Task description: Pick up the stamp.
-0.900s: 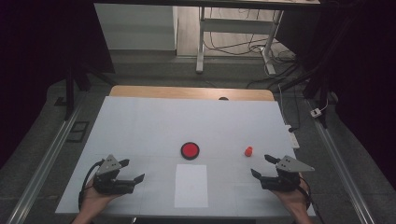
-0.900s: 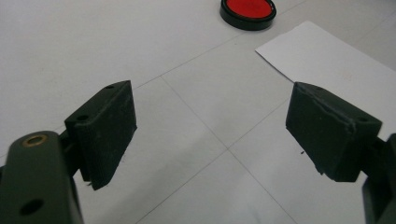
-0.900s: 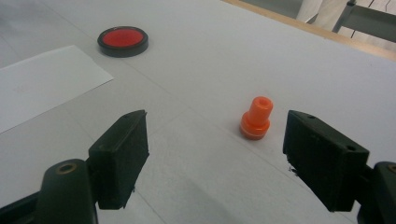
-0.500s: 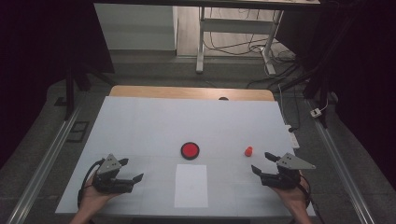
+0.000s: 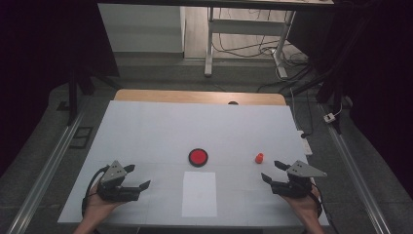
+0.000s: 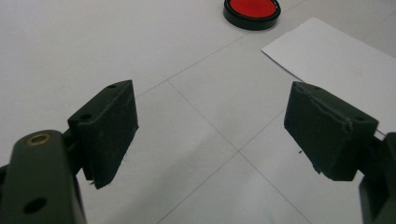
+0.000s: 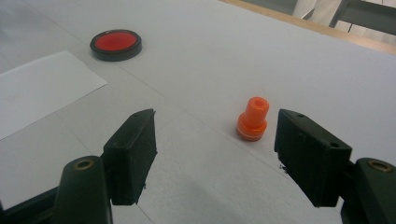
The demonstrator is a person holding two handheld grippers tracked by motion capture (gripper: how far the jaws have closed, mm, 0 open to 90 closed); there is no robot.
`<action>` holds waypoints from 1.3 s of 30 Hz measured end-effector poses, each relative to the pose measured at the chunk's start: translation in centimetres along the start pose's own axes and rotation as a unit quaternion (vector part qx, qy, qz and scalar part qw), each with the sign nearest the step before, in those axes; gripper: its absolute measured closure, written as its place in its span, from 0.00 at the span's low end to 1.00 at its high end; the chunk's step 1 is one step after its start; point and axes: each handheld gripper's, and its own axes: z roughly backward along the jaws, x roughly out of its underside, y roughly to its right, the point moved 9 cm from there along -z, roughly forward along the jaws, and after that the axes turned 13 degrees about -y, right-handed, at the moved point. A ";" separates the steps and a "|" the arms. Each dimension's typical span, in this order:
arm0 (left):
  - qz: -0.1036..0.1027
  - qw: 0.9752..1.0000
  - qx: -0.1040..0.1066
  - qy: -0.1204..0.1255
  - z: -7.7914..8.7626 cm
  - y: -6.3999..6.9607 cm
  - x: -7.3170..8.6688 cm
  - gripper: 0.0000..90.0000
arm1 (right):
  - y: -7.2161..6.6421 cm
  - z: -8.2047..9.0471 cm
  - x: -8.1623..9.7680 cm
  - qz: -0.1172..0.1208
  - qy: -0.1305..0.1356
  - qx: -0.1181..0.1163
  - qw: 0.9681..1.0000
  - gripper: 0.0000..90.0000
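My right gripper [image 5: 272,172] rests near the tabletop's [image 5: 146,126] right front corner, jaws spread wide and empty; the orange stamp [image 7: 252,119] stands just ahead, untouched. My left gripper [image 5: 138,177], equally wide and empty, faces the red ink pad [image 6: 252,11]. Nothing has moved over the last second, so I judge pickup not yet begun.
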 end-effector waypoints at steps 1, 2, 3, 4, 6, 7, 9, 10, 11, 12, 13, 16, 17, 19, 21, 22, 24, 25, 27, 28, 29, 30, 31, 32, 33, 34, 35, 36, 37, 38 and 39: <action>-0.002 1.000 0.000 -0.001 0.0 0.0 0.0 0.20 | 0.0 0.0 0.0 0.000 0.000 0.000 1.000 0.33; -0.003 1.000 -0.002 -0.001 -0.1 0.1 0.0 0.20 | -0.1 0.0 -0.1 0.000 0.000 0.000 1.000 0.33; -0.006 1.000 -0.003 -0.003 -0.1 0.1 0.0 0.20 | -0.1 0.0 -0.2 0.001 -0.001 0.001 1.000 0.33; -0.006 1.000 -0.003 -0.003 -0.1 0.1 0.0 0.20 | -0.1 0.0 -0.2 0.001 -0.001 0.001 1.000 0.33; -0.008 1.000 -0.006 -0.005 -0.2 0.1 0.0 0.20 | -0.1 0.2 -0.5 0.002 0.001 0.002 1.000 0.33; -0.008 1.000 -0.006 -0.005 -0.2 0.1 0.0 0.20 | -0.1 0.2 -0.6 0.004 0.003 0.002 1.000 0.33; -0.009 1.000 -0.009 -0.005 -0.3 0.1 -0.1 0.20 | -0.1 0.2 -0.9 0.004 0.004 0.003 1.000 0.33; -0.008 1.000 -0.011 -0.006 -0.3 0.0 -0.1 0.20 | -0.2 0.2 -1.0 0.004 0.006 -0.001 1.000 0.33; -0.008 1.000 -0.011 -0.006 -0.3 0.0 -0.1 0.20 | -0.2 0.2 -1.0 0.004 0.005 0.000 1.000 0.33; -0.007 1.000 -0.009 -0.008 -0.4 0.0 -0.2 0.20 | -0.3 0.1 -1.0 0.004 0.004 -0.001 1.000 0.33; -0.006 1.000 -0.010 -0.008 -0.5 0.0 -0.2 0.20 | -0.3 0.1 -1.0 0.005 0.001 -0.001 1.000 0.33; -0.006 1.000 -0.011 -0.011 -0.7 0.0 -0.2 0.20 | -0.1 -0.1 -1.2 0.001 -0.001 -0.003 1.000 0.33; -0.005 1.000 -0.011 -0.011 -0.7 -0.1 -0.2 0.20 | 0.0 -0.1 -1.3 0.000 -0.002 -0.002 1.000 0.33; -0.004 1.000 -0.011 -0.011 -0.7 -0.1 -0.3 0.20 | 0.1 -0.2 -1.7 0.001 0.000 0.000 1.000 0.33; -0.003 1.000 -0.011 -0.011 -0.8 -0.2 -0.3 0.20 | 0.2 -0.2 -2.1 0.000 0.000 0.002 1.000 0.33; -0.003 1.000 -0.011 -0.011 -0.8 -0.2 -0.3 0.20 | 0.2 -0.2 -2.2 -0.001 -0.001 0.003 1.000 0.33; -0.003 1.000 -0.011 -0.011 -0.8 -0.2 -0.3 0.20 | 0.2 -0.3 -2.5 -0.002 -0.003 0.004 1.000 0.33; -0.002 1.000 -0.010 -0.010 -0.8 -0.2 -0.3 0.20 | 0.2 -0.3 -2.5 -0.002 -0.003 0.004 1.000 0.33; -0.002 1.000 -0.009 -0.009 -0.8 -0.1 -0.5 0.20 | 0.2 -0.5 -2.6 -0.004 -0.007 0.004 1.000 0.33; -0.002 1.000 -0.009 -0.009 -0.8 -0.1 -0.5 0.20 | 0.2 -0.5 -2.6 -0.004 -0.007 0.004 1.000 0.33; -0.005 1.000 -0.009 -0.011 -0.8 -0.1 -0.5 0.20 | 0.3 -0.6 -2.7 -0.005 -0.011 0.004 1.000 0.33; -0.006 1.000 -0.009 -0.011 -0.9 0.0 -0.5 0.20 | 0.3 -0.7 -2.8 -0.006 -0.012 0.004 1.000 0.33; -0.007 1.000 -0.009 -0.013 -0.9 0.0 -0.5 0.20 | 0.3 -0.7 -2.8 -0.006 -0.013 0.004 1.000 0.33; -0.007 1.000 -0.009 -0.013 -0.9 0.0 -0.5 0.20 | 0.4 -0.9 -2.8 -0.007 -0.015 0.005 1.000 0.33; -0.007 1.000 -0.009 -0.013 -0.9 0.0 -0.5 0.20 | 0.4 -0.9 -2.8 -0.007 -0.015 0.005 1.000 0.33; -0.008 1.000 -0.009 -0.012 -0.8 0.0 -0.5 0.20 | 0.5 -1.2 -3.0 -0.009 -0.019 0.004 1.000 0.33; -0.007 1.000 -0.009 -0.012 -0.8 0.0 -0.5 0.20 | 0.6 -1.3 -3.1 -0.009 -0.020 0.004 1.000 0.33; -0.007 1.000 -0.010 -0.012 -0.8 0.0 -0.5 0.20 | 0.6 -1.5 -3.1 -0.007 -0.022 0.004 1.000 0.33; -0.007 1.000 -0.010 -0.012 -0.8 0.0 -0.5 0.20 | 0.6 -1.7 -3.1 -0.006 -0.026 0.007 1.000 0.33; -0.007 1.000 -0.010 -0.013 -0.8 0.0 -0.4 0.20 | 0.6 -1.9 -3.2 -0.005 -0.028 0.008 1.000 0.33; -0.007 1.000 -0.010 -0.012 -0.8 0.1 -0.4 0.20 | 0.6 -2.0 -3.2 -0.005 -0.030 0.009 0.999 0.33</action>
